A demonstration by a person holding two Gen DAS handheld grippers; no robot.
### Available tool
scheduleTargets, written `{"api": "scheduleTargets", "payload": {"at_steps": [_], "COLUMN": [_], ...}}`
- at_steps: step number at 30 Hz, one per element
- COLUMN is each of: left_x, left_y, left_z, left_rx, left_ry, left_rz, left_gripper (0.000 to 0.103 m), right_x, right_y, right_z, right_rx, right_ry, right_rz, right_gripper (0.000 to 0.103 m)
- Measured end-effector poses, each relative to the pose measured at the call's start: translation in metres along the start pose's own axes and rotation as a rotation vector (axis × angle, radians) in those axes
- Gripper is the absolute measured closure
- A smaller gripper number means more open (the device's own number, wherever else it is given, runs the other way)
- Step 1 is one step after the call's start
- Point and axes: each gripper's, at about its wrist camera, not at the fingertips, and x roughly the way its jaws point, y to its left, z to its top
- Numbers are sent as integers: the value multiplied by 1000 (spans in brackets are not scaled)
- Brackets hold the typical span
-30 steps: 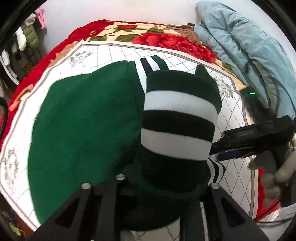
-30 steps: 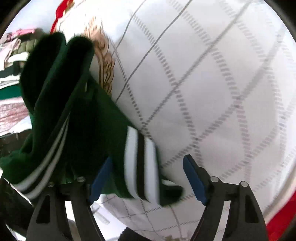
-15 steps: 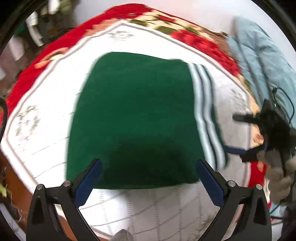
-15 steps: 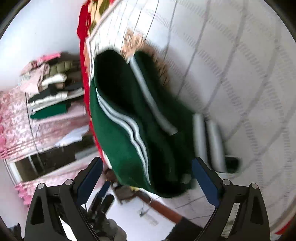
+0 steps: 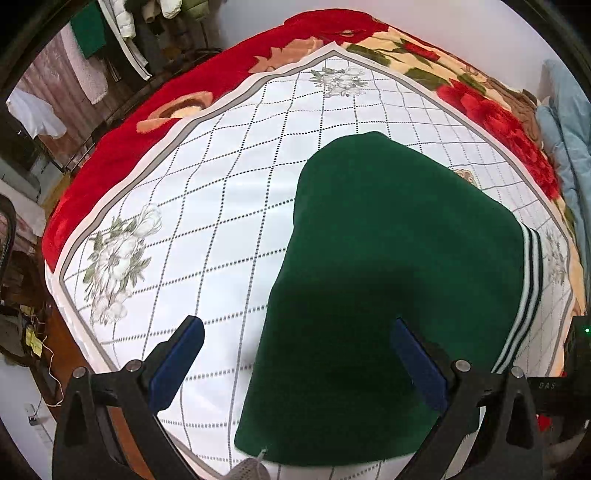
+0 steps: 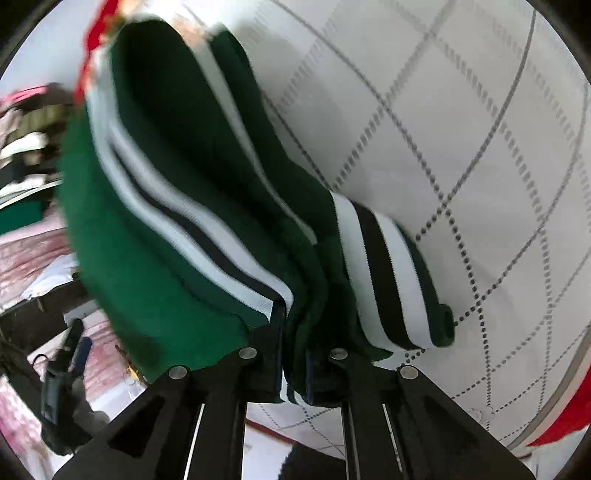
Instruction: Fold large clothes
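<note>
While the bed filled most of the left wrist view, a white quilted cover with a dotted diamond grid and pale flower prints lay over a red floral blanket that showed along the upper left and upper right edges of the frame. Across the centre and lower right of that cover lay the green sweater, spread flat, its striped hem of white and dark bands running down the right side. A light blue garment was bunched at the far right edge, and hanging clothes crowded the upper left corner.

The left gripper hung over the near edge of the sweater with its jaws spread wide, having just opened; the blue pads touched nothing, the left one over the bare cover and the right one over the green cloth.

In the right wrist view the same sweater rose in blurred folds from the lower centre to the upper left, and a striped cuff lay on the cover just right of centre. The right gripper had just closed its jaws, which were clamped on a thick fold of the sweater's striped edge at the bottom centre. At the lower left of that frame the other gripper showed small and dark.
</note>
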Motion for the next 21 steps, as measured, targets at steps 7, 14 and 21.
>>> {"api": "scheduleTargets", "payload": {"at_steps": [7,14,21], "left_x": [10,35,64], "left_y": [7,9,-2], "left_z": [46,105,123], "left_rx": [18,42,109], "left_ry": [-53,-90,-59], "left_rz": [25,50,83], "left_gripper": [0,0,0], "right_x": [-86,-99,-34], "right_y": [29,65,104], "right_z": [12,68,102], "right_rx": [-122,-173,-148], "right_ry": [-158,-262,-169], "right_rz": [9,195,274], "right_gripper": [38,32,99]}}
